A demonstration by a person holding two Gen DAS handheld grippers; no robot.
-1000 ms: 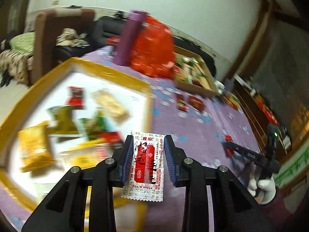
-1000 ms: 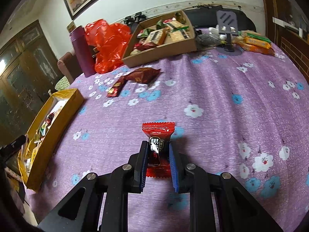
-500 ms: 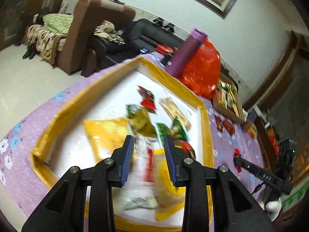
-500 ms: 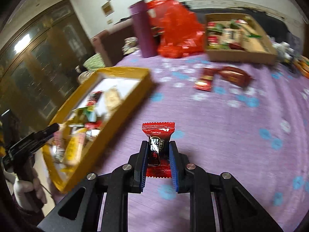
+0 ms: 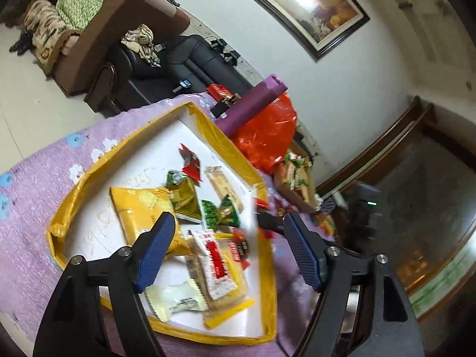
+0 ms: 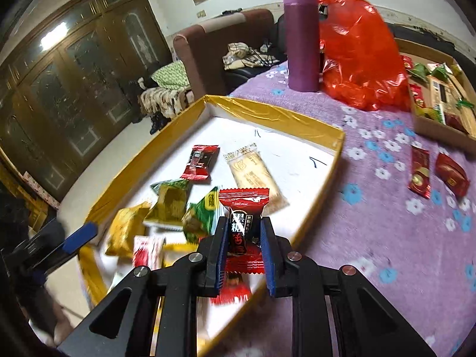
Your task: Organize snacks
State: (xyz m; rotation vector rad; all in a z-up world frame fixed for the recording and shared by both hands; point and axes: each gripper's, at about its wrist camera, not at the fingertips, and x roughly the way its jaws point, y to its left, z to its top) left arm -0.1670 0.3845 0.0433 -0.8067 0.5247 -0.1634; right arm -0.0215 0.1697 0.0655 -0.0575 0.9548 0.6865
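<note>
Red-wrapped candy (image 6: pixel 244 232) sits pinched upright between my right gripper (image 6: pixel 244 250) pads at lower centre, over the yellow-rimmed tray's (image 6: pixel 276 116) near edge. My left gripper (image 5: pixel 229 250) hangs spread wide, holding nothing, above the red-and-white packet (image 5: pixel 215 263) lying in the tray.

Purple flask (image 6: pixel 301 37) beside red bag (image 6: pixel 361 50) — brown armchair (image 5: pixel 98 38) behind.
</note>
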